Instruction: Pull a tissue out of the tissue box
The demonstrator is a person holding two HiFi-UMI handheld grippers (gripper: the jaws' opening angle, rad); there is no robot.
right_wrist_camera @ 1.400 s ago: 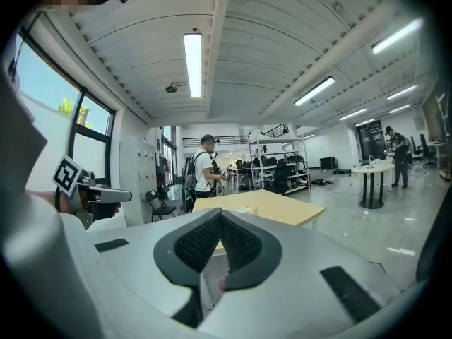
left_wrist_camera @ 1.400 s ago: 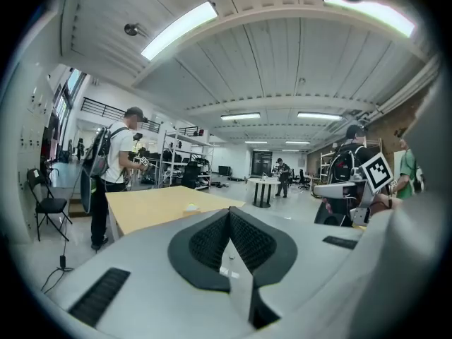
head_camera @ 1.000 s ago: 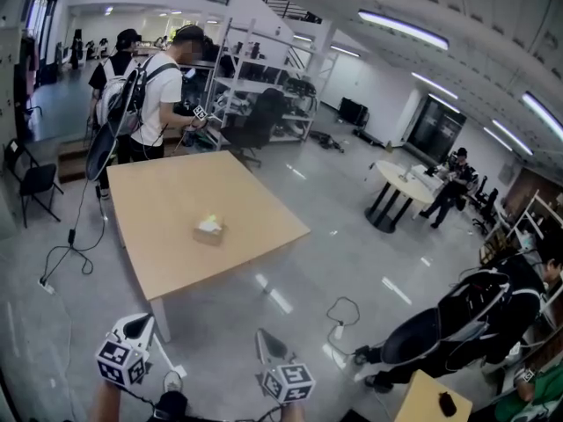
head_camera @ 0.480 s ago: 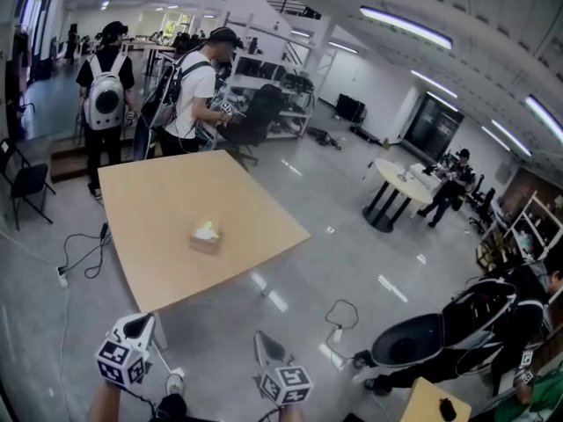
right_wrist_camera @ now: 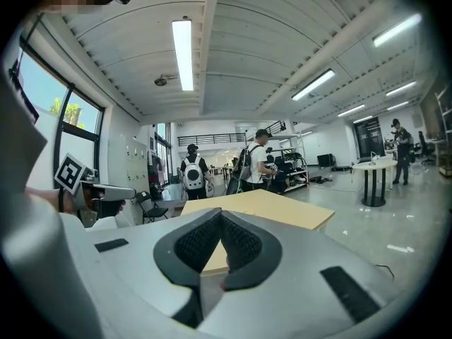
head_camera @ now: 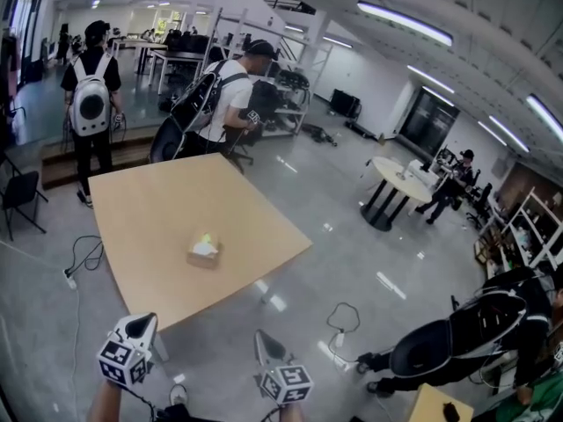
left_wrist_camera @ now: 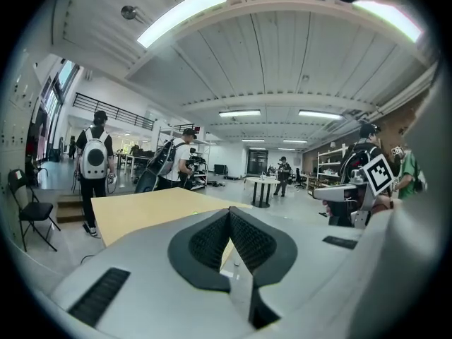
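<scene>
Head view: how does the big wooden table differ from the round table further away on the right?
Shape: the wooden table has a four-cornered top, while the round table has a circular one.
Colour: the wooden table is light tan; the round table is white on dark legs.
Load: the wooden table bears only a tissue box; the round table holds some pale things, too small to name.
Both stand on the glossy grey floor.

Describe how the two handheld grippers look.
The left gripper and right gripper match: smooth light-grey shells, black ribbed pads in a dark surround, dark slotted strips on the shell, and a white cube of black square markers on each.
</scene>
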